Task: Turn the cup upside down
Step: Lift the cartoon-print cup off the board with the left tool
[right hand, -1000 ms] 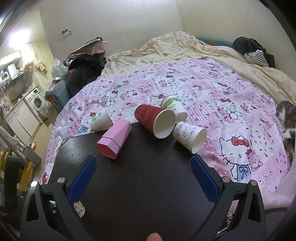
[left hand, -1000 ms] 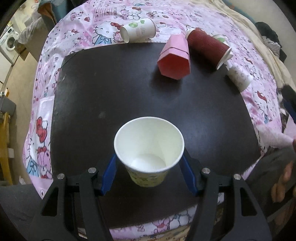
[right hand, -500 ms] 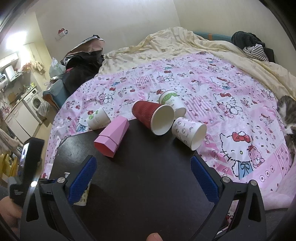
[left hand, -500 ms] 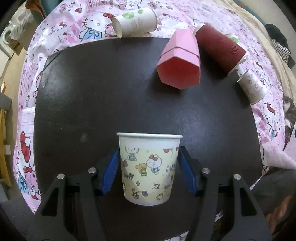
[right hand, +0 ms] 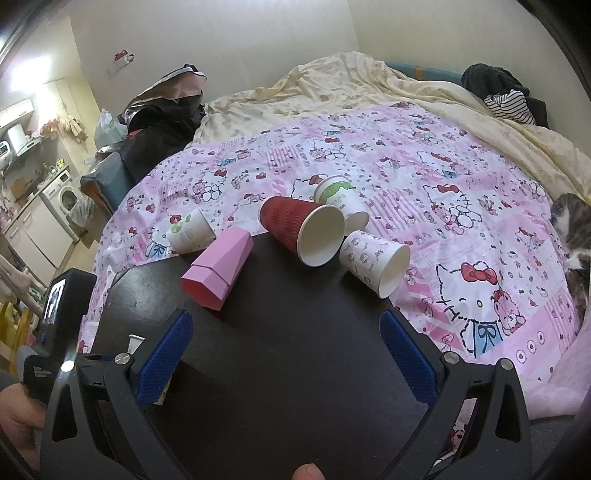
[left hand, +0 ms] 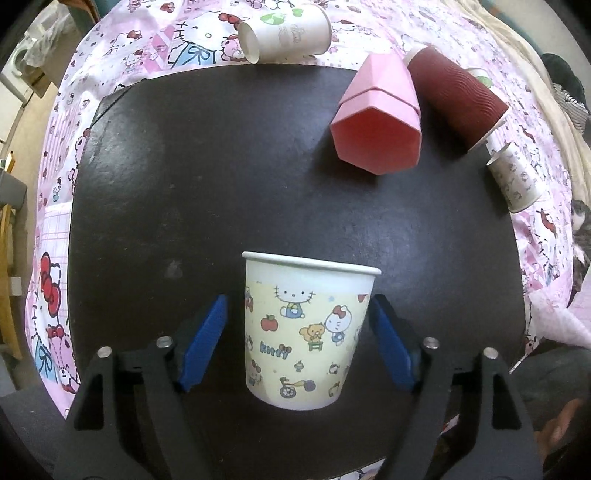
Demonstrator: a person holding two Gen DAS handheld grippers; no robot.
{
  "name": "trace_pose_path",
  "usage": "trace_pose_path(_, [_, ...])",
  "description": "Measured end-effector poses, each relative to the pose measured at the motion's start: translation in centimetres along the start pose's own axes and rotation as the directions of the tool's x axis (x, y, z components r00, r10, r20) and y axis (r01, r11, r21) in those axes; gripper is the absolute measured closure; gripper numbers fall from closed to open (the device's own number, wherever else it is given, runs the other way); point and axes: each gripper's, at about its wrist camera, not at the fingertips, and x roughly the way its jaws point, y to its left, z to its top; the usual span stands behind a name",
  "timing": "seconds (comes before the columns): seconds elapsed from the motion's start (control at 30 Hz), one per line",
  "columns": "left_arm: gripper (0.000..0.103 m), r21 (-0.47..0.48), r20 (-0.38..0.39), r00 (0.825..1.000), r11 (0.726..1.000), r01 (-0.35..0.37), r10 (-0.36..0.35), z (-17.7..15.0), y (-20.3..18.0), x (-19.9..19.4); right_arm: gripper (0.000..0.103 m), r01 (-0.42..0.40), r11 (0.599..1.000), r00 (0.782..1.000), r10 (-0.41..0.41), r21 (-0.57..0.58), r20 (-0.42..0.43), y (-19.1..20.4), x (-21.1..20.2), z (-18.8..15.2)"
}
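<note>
A paper cup (left hand: pixel 306 328) with cartoon prints is seen side-on between my left gripper's (left hand: pixel 299 339) blue fingers, rim toward the black board (left hand: pixel 221 184). The fingers stand a little apart from both cup walls, so the left gripper is open. In the right wrist view only a sliver of this cup (right hand: pixel 133 343) shows behind the left blue finger. My right gripper (right hand: pixel 286 354) is open and empty, low over the near part of the board (right hand: pixel 295 332).
A pink box (left hand: pixel 376 122), a red ribbed cup (left hand: pixel 458 103), a small printed cup (left hand: pixel 515 179) and a white green-print cup (left hand: pixel 284 31) lie on their sides along the board's far edge. A Hello Kitty blanket (right hand: pixel 406 177) surrounds the board. A cat (right hand: pixel 574 236) lies far right.
The left gripper turned the cup from rim-toward-camera to side-on, rim toward the board. Its fingers, closed on the cup before, have opened slightly. The right gripper barely moved.
</note>
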Motion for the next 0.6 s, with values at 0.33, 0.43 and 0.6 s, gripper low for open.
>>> trace_pose_path(0.33, [0.024,0.01,0.028,0.999,1.0,0.016,-0.017,-0.6,-0.1,-1.8,0.0,0.001,1.0,1.0,-0.001,-0.007,0.007,-0.1,-0.1,0.1])
trace_pose_path(0.43, [0.024,0.019,0.036,0.999,1.0,0.02,-0.021,-0.9,-0.2,-2.3,0.0,0.003,1.0,1.0,-0.003,-0.008,0.009,-0.1,-0.2,0.1])
trace_pose_path(0.6, [0.024,0.026,0.053,0.998,0.999,0.041,-0.042,-1.4,0.0,-3.4,0.0,0.005,1.0,1.0,-0.004,-0.015,0.009,0.1,-0.2,0.0])
